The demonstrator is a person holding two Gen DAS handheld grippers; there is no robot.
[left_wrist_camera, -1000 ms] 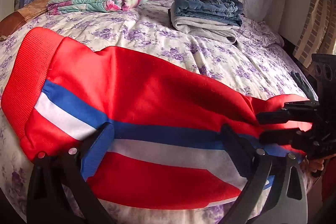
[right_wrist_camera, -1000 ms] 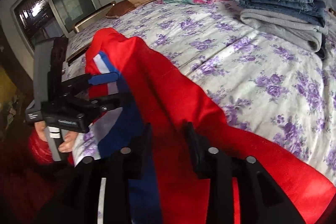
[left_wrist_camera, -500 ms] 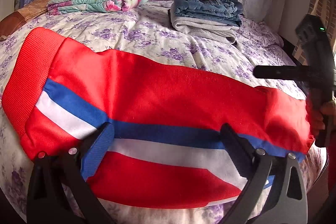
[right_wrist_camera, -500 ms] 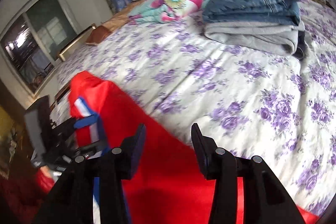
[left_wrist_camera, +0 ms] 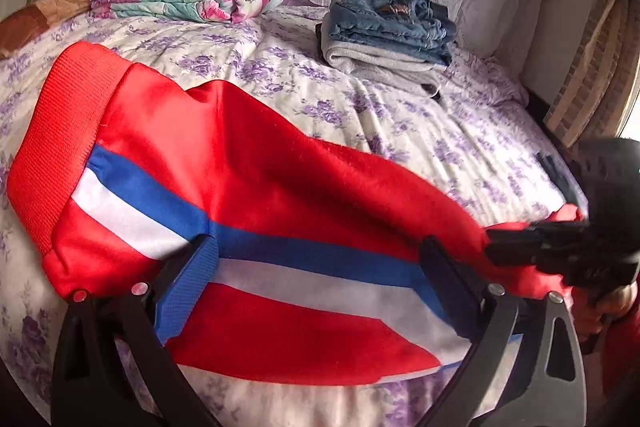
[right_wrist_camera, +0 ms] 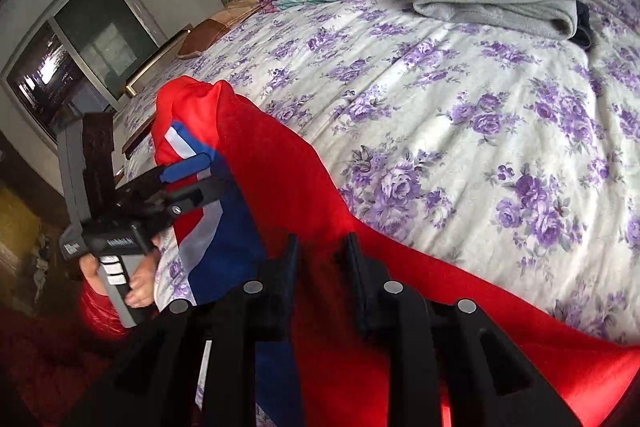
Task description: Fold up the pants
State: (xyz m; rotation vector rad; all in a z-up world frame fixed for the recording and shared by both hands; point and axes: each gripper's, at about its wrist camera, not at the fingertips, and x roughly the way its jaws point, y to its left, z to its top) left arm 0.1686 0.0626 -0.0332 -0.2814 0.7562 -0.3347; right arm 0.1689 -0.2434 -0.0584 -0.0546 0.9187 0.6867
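The red pants point(left_wrist_camera: 248, 187) lie across the lower frame on the bed point(left_wrist_camera: 400, 107). The left hand-held gripper point(left_wrist_camera: 320, 259) stands wide apart over them. The right hand-held gripper point(right_wrist_camera: 320, 247) is closing on red cloth.

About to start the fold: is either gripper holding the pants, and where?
Nothing firmly yet. The fingers of the right gripper are closing around the leg end of the red pants; the left gripper is open over the striped side.
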